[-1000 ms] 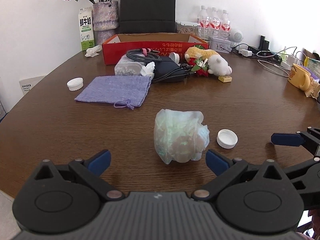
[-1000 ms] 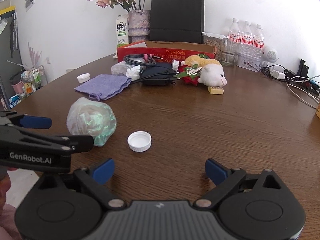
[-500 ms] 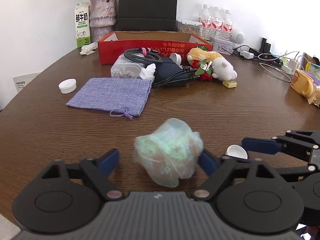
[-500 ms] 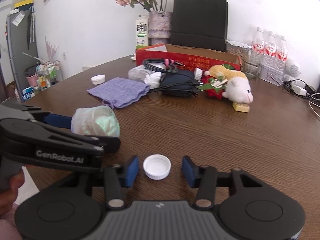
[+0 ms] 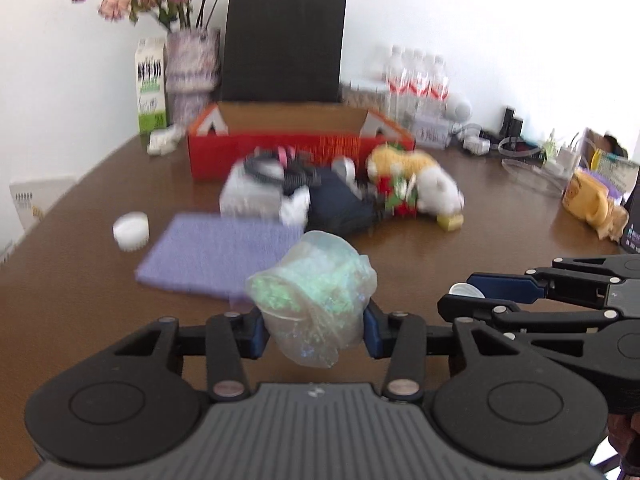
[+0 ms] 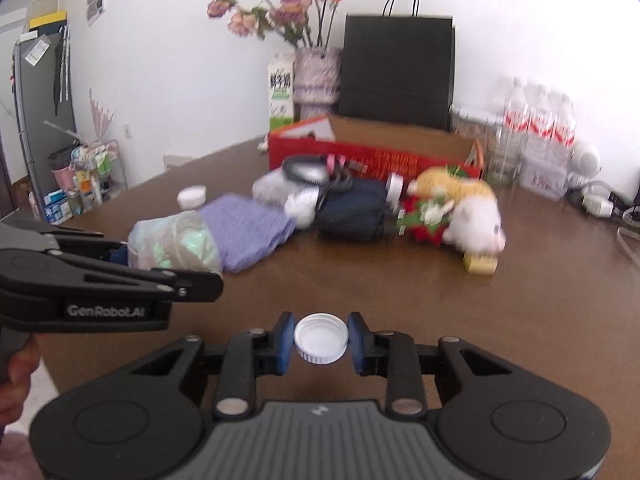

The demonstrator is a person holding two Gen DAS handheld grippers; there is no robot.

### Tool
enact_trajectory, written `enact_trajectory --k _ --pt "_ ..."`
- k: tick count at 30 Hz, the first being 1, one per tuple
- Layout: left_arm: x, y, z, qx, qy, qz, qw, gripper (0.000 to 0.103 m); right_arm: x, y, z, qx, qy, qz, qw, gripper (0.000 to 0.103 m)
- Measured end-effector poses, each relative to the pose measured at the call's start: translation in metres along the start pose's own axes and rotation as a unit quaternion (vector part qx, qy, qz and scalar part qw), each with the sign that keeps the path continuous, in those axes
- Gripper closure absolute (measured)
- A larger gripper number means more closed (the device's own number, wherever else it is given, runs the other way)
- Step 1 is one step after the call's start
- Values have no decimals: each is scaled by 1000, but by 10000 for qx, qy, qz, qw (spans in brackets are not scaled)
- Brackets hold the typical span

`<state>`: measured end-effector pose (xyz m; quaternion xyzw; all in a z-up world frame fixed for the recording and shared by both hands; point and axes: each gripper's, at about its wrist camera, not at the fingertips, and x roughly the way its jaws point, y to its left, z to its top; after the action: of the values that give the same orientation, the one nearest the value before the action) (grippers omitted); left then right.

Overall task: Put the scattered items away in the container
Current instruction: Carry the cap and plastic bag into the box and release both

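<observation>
Now, plastic wad (image 5: 316,300) btwn closing left fingers (image 5: 256,330), cap (image 6: 321,337) btwn closing right fingers (image 6: 283,342)

Both cams sit on the grippers, low over the brown table (image 5: 500,240), looking fwd and slightly down along the fingers twd the far wall. Left wrist cam faces the red box (image 5: 296,148) nearly head-on; right gripper (image 5: 464,296) pokes in at its right edge. Right wrist cam sits further right, sees the box (image 6: 372,160) at an angle; left gripper (image 6: 132,256) enters at left. Shared: box, black bag (image 5: 284,46), table clutter.
</observation>
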<state>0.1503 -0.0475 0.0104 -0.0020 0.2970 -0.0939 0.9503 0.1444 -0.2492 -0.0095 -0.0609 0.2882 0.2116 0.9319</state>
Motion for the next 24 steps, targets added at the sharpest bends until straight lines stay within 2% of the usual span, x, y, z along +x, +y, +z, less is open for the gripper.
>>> enact_trajectory --k 4,8,11,15,18,24 --pt "5 13 53 211 -454 -136 9987 58 9 -10 48 93 -476 -121 9987 76" --pt "26 22 108 394 -863 -166 9953 58 33 -26 100 234 -857 -199 9959 76" --pt "59 28 143 447 -910 -152 9947 57 63 -39 139 133 -981 -309 9946 76" --pt "120 40 183 298 -584 -179 9977 57 116 -64 187 162 -788 -326 9962 76" --pt "167 52 202 102 -255 -116 9996 57 160 -81 210 143 -502 -489 9974 76" --pt "248 67 217 73 371 433 9983 57 239 -114 224 429 207 -559 9973 76"
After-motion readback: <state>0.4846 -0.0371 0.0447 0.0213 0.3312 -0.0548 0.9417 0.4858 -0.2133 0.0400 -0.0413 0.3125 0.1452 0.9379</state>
